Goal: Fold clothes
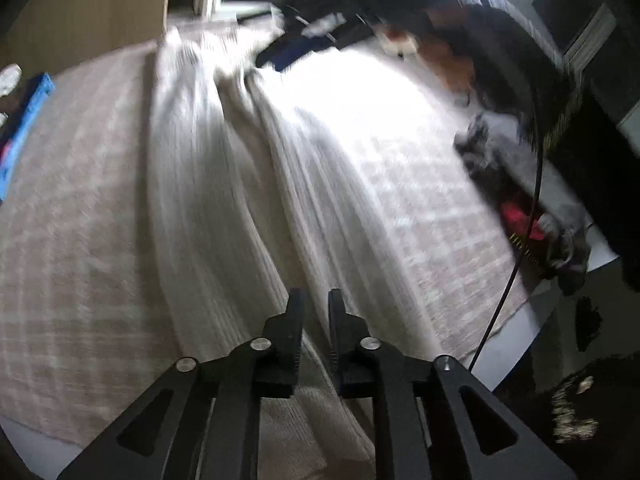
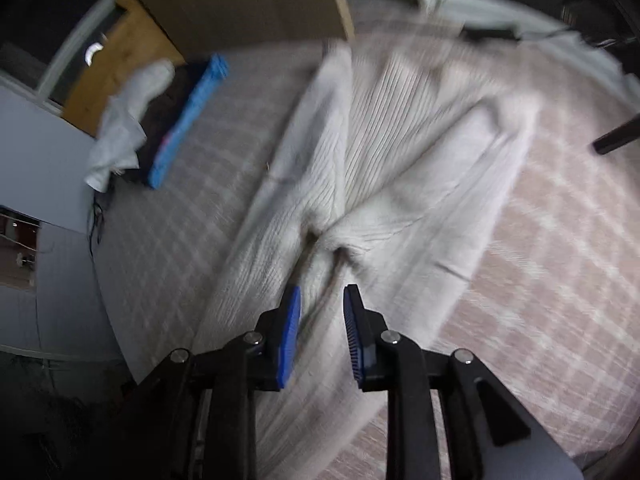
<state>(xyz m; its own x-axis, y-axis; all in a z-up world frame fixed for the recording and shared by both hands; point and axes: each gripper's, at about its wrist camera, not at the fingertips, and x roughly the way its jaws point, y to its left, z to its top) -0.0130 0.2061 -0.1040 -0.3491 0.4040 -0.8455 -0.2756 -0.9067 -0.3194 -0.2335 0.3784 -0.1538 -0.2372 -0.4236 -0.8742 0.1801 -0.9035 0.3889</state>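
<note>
Cream ribbed sweater [image 1: 224,168] lies spread on the plaid bedspread [image 1: 72,240]. Left gripper [image 1: 316,300] hangs over the sweater's near hem, jaws slightly apart, nothing pinched. Right gripper [image 2: 322,296] sits above the sweater's [image 2: 360,184] bunched folds, blue pads [image 2: 291,332] parted, empty.

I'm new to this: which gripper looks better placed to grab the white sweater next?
Probably the right gripper: its open jaws hang over a bunched fold of the white sweater. The left gripper, also open, is over flatter ribbed fabric. Blur limits certainty.
</note>
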